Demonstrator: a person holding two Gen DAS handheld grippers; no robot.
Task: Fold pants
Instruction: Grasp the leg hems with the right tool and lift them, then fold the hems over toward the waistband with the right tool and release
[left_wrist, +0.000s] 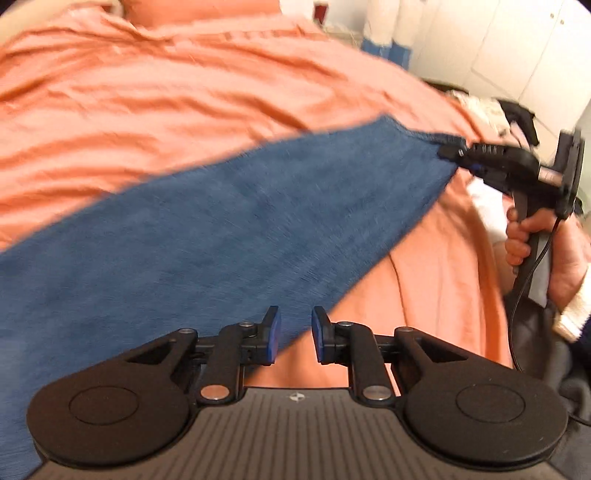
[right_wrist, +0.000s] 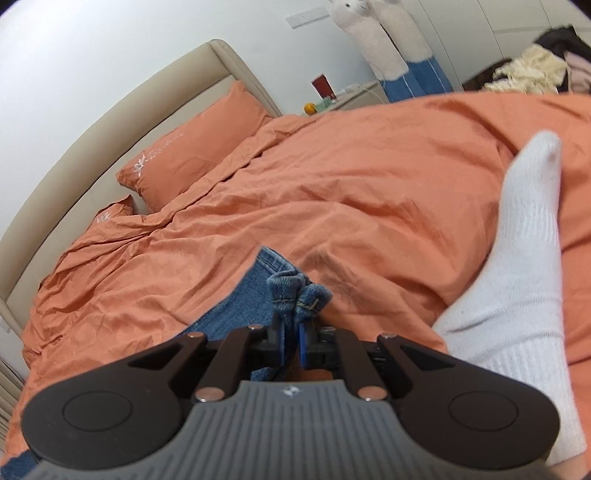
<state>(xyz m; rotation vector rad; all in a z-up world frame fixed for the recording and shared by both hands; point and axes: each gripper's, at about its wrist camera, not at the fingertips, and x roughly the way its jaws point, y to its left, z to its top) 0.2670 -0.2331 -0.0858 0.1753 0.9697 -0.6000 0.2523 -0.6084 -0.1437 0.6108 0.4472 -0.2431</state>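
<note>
The blue denim pants (left_wrist: 221, 229) were spread across the orange duvet (left_wrist: 147, 92), one hemmed end bunched and clamped between the closed jaws of the right gripper (right_wrist: 293, 332). The left gripper (left_wrist: 295, 334) was held above the fabric, its pads parted with nothing between them. A white-socked foot (right_wrist: 524, 236) was rested on the duvet beside the right gripper.

Blue denim pants (left_wrist: 207, 236) lie stretched across an orange bedspread (left_wrist: 155, 92), one bunched hem end lifted.

Both cams ride the tools, tilted down, close over the bed (right_wrist: 369, 177). Left one faces right across the jeans (left_wrist: 221, 229). Right one faces the far headboard (right_wrist: 122, 110); both catch the jeans.
</note>
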